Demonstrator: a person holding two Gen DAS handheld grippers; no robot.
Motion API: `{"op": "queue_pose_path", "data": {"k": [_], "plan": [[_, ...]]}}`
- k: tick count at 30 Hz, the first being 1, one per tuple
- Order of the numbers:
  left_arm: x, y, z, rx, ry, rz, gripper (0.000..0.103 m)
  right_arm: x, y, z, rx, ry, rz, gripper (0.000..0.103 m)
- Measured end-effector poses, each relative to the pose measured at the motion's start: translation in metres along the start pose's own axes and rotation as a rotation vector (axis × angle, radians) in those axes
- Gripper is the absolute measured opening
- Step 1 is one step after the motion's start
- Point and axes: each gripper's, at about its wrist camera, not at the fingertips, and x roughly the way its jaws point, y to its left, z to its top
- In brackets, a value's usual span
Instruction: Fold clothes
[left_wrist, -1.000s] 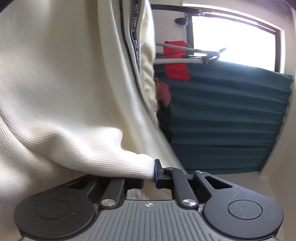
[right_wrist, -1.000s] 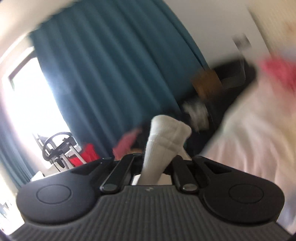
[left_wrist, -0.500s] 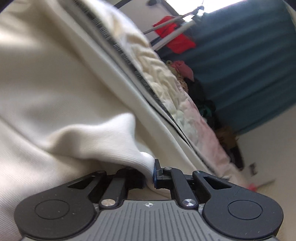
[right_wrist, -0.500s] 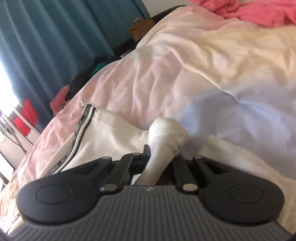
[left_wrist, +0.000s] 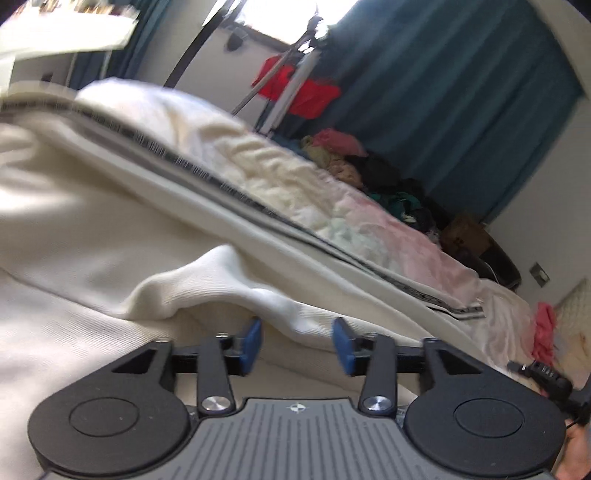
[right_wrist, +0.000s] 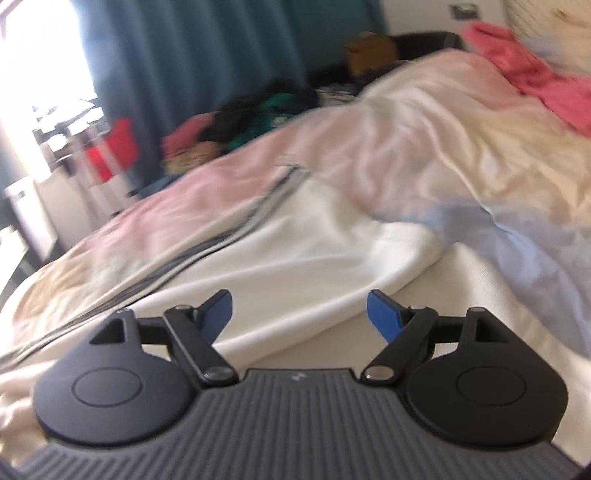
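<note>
A cream garment (left_wrist: 92, 221) with a black-and-white side stripe (left_wrist: 207, 173) lies spread on the bed. In the left wrist view my left gripper (left_wrist: 297, 341) is open, its blue pads (left_wrist: 252, 341) either side of a ribbed fold of the cloth (left_wrist: 291, 314) without pinching it. In the right wrist view the same garment (right_wrist: 295, 258) lies flat with its stripe (right_wrist: 258, 218) running away. My right gripper (right_wrist: 299, 312) is wide open just above the garment's folded edge, holding nothing.
The bed has a rumpled pink and pale quilt (right_wrist: 424, 147). A pink cloth (right_wrist: 532, 85) lies at its far right. A heap of mixed clothes (left_wrist: 369, 166) sits at the far side below teal curtains (left_wrist: 443, 92). A rack with red cloth (left_wrist: 299, 92) stands by the window.
Both grippers have opened and let go of the cream cloth they were pinching. The garment has come down from hanging and now lies on the bed.
</note>
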Motion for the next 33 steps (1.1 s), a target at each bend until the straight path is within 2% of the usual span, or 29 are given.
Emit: {"op": "queue_pose_path", "data": {"k": [1,3,7,9,12,17,20,28,33], "plan": [[-0.010,-0.005,-0.003,0.034,-0.010,0.014,0.061,-0.014,0.008,-0.003,0.002,-0.004,0.028,0.082],[-0.037,-0.010,-0.010,0.079,-0.022,0.034,0.075,-0.040,0.023,-0.009,0.005,-0.010,0.083,0.082],[-0.088,-0.006,-0.021,0.061,-0.039,0.071,0.087,-0.084,0.050,-0.017,-0.085,-0.030,0.160,0.082],[-0.108,0.002,-0.021,-0.012,-0.035,0.109,0.092,-0.098,0.056,-0.022,-0.143,-0.047,0.172,0.082],[-0.137,0.030,-0.016,-0.156,-0.045,0.209,0.092,-0.097,0.053,-0.029,-0.144,-0.009,0.186,0.082],[-0.183,0.083,-0.006,-0.411,-0.068,0.395,0.092,-0.088,0.052,-0.032,-0.169,0.013,0.151,0.082],[-0.211,0.114,-0.005,-0.536,-0.089,0.475,0.092,-0.087,0.049,-0.034,-0.182,0.018,0.146,0.082],[-0.246,0.169,-0.019,-0.802,-0.150,0.557,0.092,-0.092,0.037,-0.030,-0.147,0.015,0.118,0.082],[-0.250,0.179,-0.029,-0.866,-0.132,0.585,0.092,-0.092,0.018,-0.024,-0.058,0.022,0.040,0.082]]}}
